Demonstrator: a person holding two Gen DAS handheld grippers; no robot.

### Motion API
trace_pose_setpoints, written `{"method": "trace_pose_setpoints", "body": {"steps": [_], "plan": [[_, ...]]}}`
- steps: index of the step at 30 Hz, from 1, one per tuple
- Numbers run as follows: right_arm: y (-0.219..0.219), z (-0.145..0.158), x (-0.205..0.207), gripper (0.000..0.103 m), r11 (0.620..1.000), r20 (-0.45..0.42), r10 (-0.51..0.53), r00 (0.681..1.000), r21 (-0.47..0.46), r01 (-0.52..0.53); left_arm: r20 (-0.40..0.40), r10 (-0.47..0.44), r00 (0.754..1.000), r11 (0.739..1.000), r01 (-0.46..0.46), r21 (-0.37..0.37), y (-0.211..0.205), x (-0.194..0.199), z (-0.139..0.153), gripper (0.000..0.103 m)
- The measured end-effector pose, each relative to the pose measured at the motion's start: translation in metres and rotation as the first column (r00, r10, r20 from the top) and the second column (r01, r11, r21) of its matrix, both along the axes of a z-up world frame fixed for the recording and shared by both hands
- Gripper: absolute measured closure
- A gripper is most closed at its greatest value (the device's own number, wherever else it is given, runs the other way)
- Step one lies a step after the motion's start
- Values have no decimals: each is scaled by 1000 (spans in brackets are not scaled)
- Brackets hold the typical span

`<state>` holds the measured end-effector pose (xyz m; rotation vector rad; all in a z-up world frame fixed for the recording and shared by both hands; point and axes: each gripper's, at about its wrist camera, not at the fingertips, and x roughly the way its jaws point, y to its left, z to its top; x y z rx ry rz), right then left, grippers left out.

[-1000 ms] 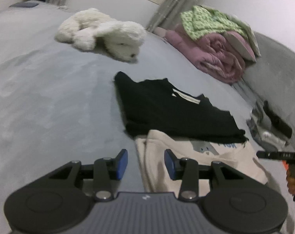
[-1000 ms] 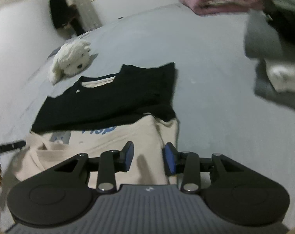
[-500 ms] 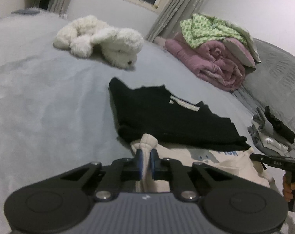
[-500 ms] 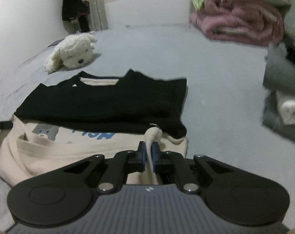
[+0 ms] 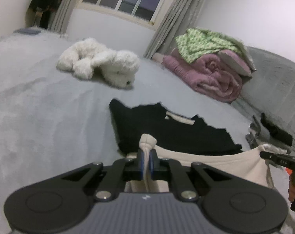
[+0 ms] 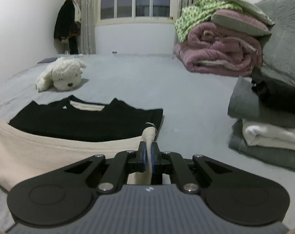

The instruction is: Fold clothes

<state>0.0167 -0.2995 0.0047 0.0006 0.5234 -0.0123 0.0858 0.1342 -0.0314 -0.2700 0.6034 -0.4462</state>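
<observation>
On the grey bed (image 5: 40,107), a cream shirt (image 6: 40,150) lies just before a folded black shirt (image 6: 85,122). The left gripper (image 5: 145,162) and right gripper (image 6: 147,159) are each clamped tight on a near corner. It looks soft, light and limp, so corners seem the right hold.

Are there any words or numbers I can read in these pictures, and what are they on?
"DAS": my best reading of small pale letters on the black bar at the right edge of the left wrist view; blurry, so not certain.
Small white logo on each hand-held gripper's grey body: a mark, not readable words.
Nothing else readable.
</observation>
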Motion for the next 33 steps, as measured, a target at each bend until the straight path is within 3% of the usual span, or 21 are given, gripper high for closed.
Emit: {"method": "trace_pose_setpoints", "body": {"steps": [7,12,13,15,17,22,28,31,33], "plan": [[5,-25,20,97,999,-73,-12,997,-34,9,-28,21,999,997,-19,71,-10,12,-18,97],[3,-36,25,93,1000,-108,-18,994,-27,15,-43,35,998,996,-31,83,-10,13,-22,88],[2,-32,24,89,1000,-115,-20,993,-22,18,-51,37,998,996,-33,77,-7,12,-19,85],[1,-23,21,68,1000,-131,-27,991,-11,26,-66,51,996,996,-46,81,-2,8,-11,70],[-1,-13,17,58,999,-167,-29,985,12,31,-104,46,994,996,-37,84,5,4,-3,67],[-18,4,-1,53,980,-307,-24,951,182,83,-306,0,952,999,-14,-42,33,-3,2,63],[-50,6,-38,53,868,-385,-53,922,438,233,-487,-83,869,964,-53,-260,64,-22,-11,58],[-58,-3,-48,53,785,-413,-35,910,552,281,-548,-126,827,942,-73,-327,64,-28,-21,58],[-58,-10,-48,53,746,-425,-24,905,595,299,-564,-138,814,934,-81,-347,58,-30,-27,58]]}}
